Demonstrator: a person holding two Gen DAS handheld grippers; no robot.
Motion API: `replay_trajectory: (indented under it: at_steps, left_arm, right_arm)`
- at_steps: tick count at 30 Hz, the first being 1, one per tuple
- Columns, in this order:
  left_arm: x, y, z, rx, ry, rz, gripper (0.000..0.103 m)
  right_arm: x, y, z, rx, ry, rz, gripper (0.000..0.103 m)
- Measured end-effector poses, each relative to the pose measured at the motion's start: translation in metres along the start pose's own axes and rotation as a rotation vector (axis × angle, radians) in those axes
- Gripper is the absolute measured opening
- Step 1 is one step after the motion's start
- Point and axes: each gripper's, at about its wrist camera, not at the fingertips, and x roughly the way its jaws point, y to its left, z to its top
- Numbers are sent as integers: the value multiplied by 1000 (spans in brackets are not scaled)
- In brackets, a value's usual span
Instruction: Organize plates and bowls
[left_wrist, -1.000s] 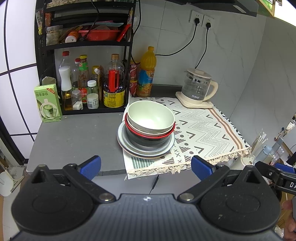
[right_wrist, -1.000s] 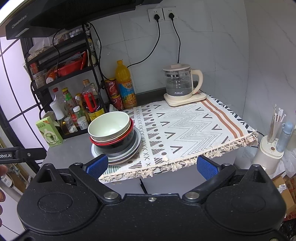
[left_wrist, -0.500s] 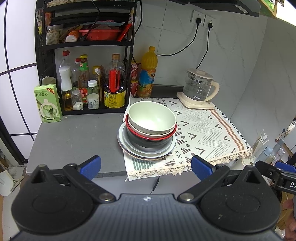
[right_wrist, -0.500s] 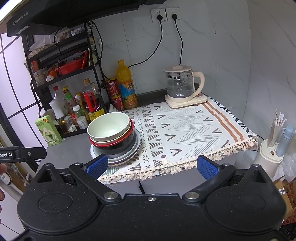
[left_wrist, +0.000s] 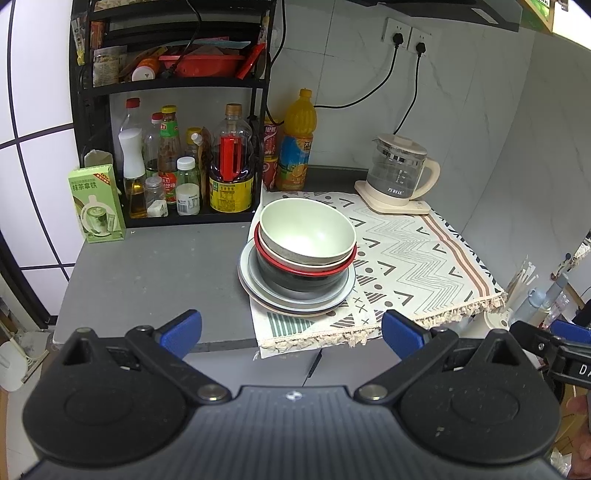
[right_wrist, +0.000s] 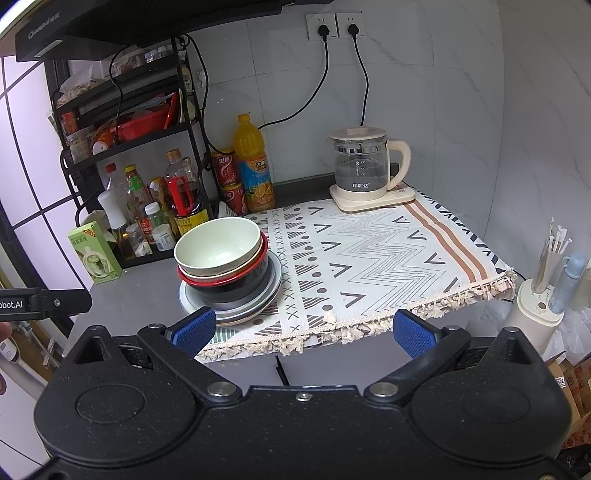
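A stack of dishes stands at the left edge of a patterned cloth (left_wrist: 413, 254) on a grey counter (left_wrist: 147, 280). On top is a pale green bowl (left_wrist: 306, 232), under it a cream bowl and a black bowl with a red rim (left_wrist: 303, 278), then grey plates (left_wrist: 334, 302). The stack also shows in the right wrist view, with the green bowl (right_wrist: 218, 247) on top. My left gripper (left_wrist: 291, 332) is open and empty, in front of the counter edge, short of the stack. My right gripper (right_wrist: 304, 328) is open and empty, in front of the cloth's fringe.
A black rack (left_wrist: 177, 147) of sauce bottles stands at the back left, with a green carton (left_wrist: 96, 208) beside it. An orange juice bottle (left_wrist: 297, 144) and red cans stand behind the stack. A glass kettle (left_wrist: 400, 173) sits at the back right. A white holder (right_wrist: 539, 299) stands right of the counter.
Both grippers have moved slightly closer to the counter; the stack looks a little larger. Nothing on the counter has moved, and both grippers stay open.
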Motion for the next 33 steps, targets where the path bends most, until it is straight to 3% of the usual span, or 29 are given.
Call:
replay_trajectory:
  at_steps: [33]
  left_arm:
    - [-8,-7,-9,21,-5,0,102]
  right_arm:
    - [-7,-2,-9,-3,6,-5,103]
